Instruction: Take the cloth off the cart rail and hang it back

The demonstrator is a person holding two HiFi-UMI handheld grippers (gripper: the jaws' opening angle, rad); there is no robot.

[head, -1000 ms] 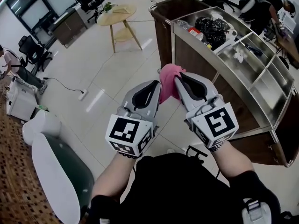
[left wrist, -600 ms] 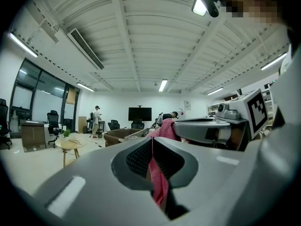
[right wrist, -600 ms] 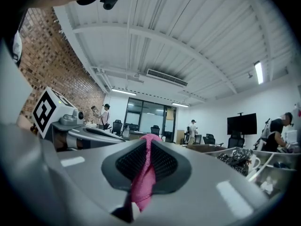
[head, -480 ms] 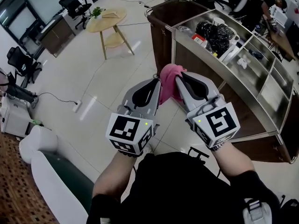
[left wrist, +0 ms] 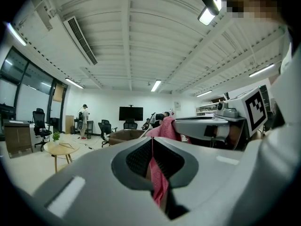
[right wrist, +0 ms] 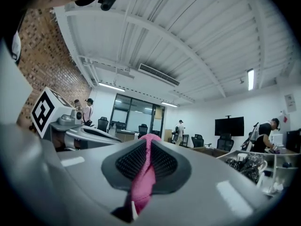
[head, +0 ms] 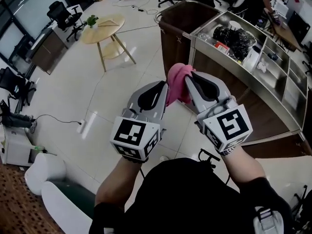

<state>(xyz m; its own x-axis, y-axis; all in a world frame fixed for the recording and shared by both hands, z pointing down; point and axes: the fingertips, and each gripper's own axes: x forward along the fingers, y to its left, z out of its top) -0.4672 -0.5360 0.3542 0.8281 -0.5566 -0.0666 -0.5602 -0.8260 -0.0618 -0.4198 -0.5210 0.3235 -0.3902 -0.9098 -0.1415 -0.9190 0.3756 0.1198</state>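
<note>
— Pale tiled office floor (head: pixel 122 96) all round. What has changed since a second ago?

— From the left: the white chair (head: pixel 44 172) at the bottom corner sits lower in the head view. The round wooden table (head: pixel 104 27) has slid toward the upper left. Both grippers keep their place mid-picture, side by side as before. On the right, the steel cart (head: pixel 219 74) has drifted a little further right, and its black bags (head: pixel 234 35) are now nearer the top corner.

— And the jaws?

— The left gripper (head: pixel 163 85) has its jaws almost together, pinching a thin fold of the pink cloth (head: pixel 176 79) between the ribbed pads. In the left gripper view that fold hangs down through them. The right gripper (head: pixel 187 78) has its jaws closed on a thicker twist of the same cloth, which fills the narrow gap between its pads.

— Where is the cloth, then?

— It is bunched in the air between the two gripper tips, above the floor. It is off the cart, which stands beyond and to the right.
</note>
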